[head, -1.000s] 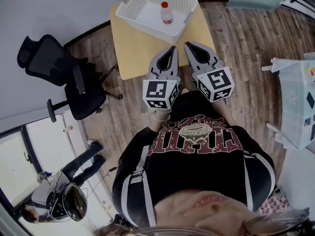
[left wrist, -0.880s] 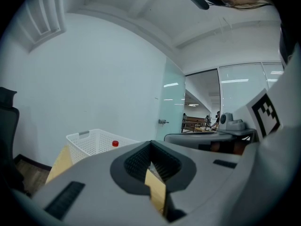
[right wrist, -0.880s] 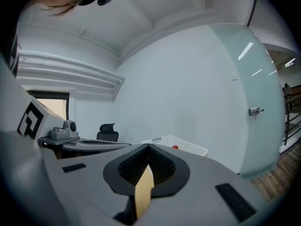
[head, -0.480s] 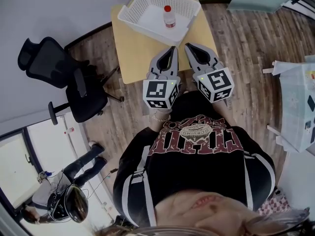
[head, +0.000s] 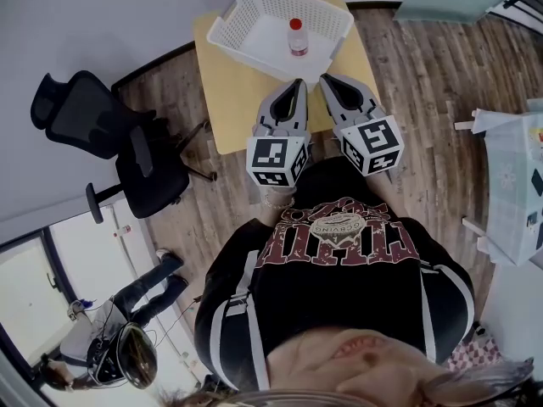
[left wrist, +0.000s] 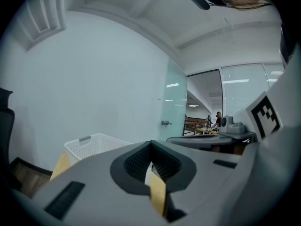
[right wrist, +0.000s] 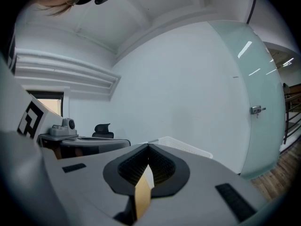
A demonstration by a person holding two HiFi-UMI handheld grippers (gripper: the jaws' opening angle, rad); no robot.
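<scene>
Wood-plank floor, a pale wall, and a small yellow bench [head: 233,100] pushed toward that wall: that is what I look down on.

My left hand-held gripper [head: 299,83] has its jaws pressed together with nothing between them; its own view shows the ribbed pads meeting in a closed V [left wrist: 150,147]. The right hand-held gripper [head: 324,79] is the same, jaws together and empty [right wrist: 148,149]. Both hang side by side over the near edge of the bench, tips aimed at the far edge.

Just beyond the tips sits a white latticed basket [head: 231,7], set askew across the far half of the bench, its near corner close to the left tip. Inside it stands a small clear bottle [head: 298,41] with a red cap, in the part of the basket toward its right end wall and apart from the walls. It stands upright, long axis vertical, cap pointing up. Neither gripper view shows it over the basket rim [left wrist: 91,142].

I judge the bottle light and stiff, likely plastic, with a smooth round side that could twist or slip between flat pads. I would take it across the body below the cap, coming down from above since the basket walls block a side approach.

A black office chair [head: 102,134] stands off the left edge of the bench.
</scene>
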